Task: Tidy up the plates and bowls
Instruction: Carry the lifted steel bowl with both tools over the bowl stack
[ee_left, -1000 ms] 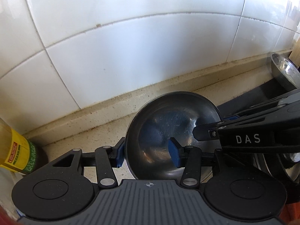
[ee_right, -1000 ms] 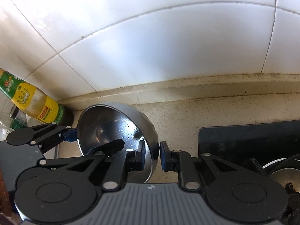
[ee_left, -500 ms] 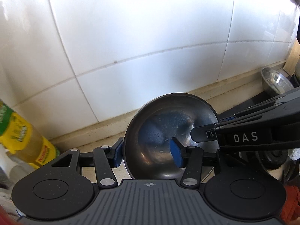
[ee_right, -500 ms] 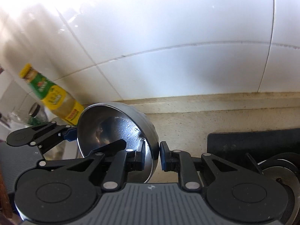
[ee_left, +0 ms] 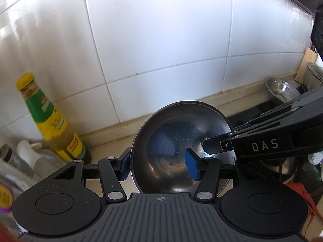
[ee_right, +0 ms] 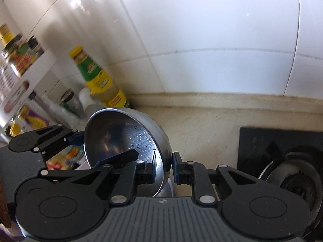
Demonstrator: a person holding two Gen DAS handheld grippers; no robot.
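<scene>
A steel bowl (ee_left: 175, 141) hangs tilted on edge above the counter, its wet inside facing left. My right gripper (ee_right: 164, 170) is shut on the bowl (ee_right: 121, 139), one pad inside the rim and one outside. It enters the left wrist view from the right as the right gripper (ee_left: 226, 139). My left gripper (ee_left: 158, 166) straddles the opposite rim with its jaws opening. Its left pad stands just outside the wall and its right pad is well inside the hollow, not pinching the metal.
A green-and-yellow bottle (ee_left: 48, 119) stands by the tiled wall at left, beside jars and a shelf of bottles (ee_right: 18, 60). A black stove top (ee_right: 262, 141) with a burner (ee_right: 292, 171) lies at right. Another steel bowl (ee_left: 282, 89) sits far right.
Both grippers have risen with the bowl, away from the counter and wall, so more of the bottle and shelf shows. The left pads stand slightly wider apart.
</scene>
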